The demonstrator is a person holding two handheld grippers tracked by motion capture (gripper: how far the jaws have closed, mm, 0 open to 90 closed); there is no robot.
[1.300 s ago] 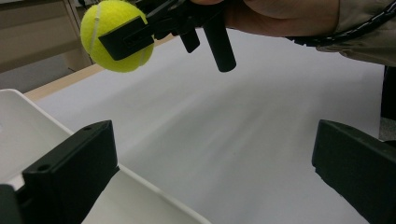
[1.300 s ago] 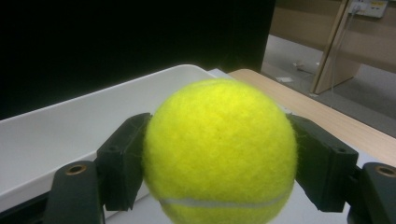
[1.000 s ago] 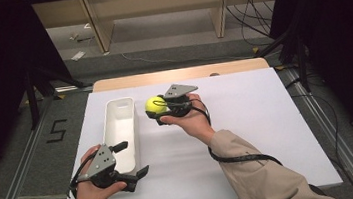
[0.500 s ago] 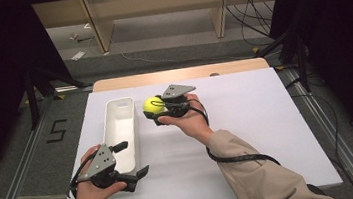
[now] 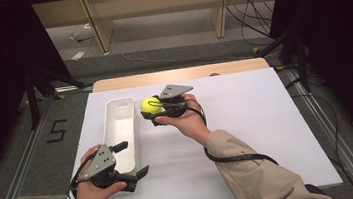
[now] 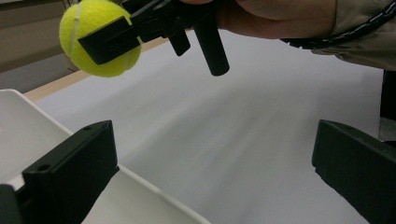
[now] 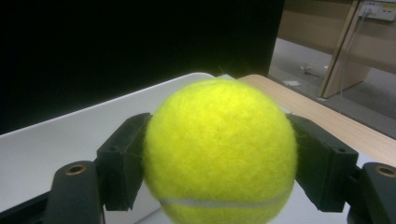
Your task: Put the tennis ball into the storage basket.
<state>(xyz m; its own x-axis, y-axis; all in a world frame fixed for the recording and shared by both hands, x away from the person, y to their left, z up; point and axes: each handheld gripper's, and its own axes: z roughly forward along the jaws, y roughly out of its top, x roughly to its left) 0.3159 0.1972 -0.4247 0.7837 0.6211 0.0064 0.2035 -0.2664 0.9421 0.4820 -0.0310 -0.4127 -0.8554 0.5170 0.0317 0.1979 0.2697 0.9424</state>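
A yellow tennis ball point(image 5: 151, 105) point(image 7: 219, 151) point(image 6: 95, 37) is clamped between the jaws of my right gripper point(image 5: 153, 109), held in the air just right of a long white bin point(image 5: 121, 131). My left gripper point(image 5: 130, 159) rests low at the table's front left, beside the bin's near end. It is open with nothing between its jaws, one jaw over the bin's rim point(image 6: 140, 186). In the left gripper view the right gripper point(image 6: 140, 28) hangs above with the ball in it.
A white sheet point(image 5: 247, 121) covers the table, with a strip of bare wood point(image 5: 176, 74) along its far edge. Beyond are grey floor, wooden furniture legs and cables. A metal rail point(image 5: 18, 183) runs along the left side.
The right gripper has carried the ball slightly left, closer to the bin. The left gripper has stayed where it was.
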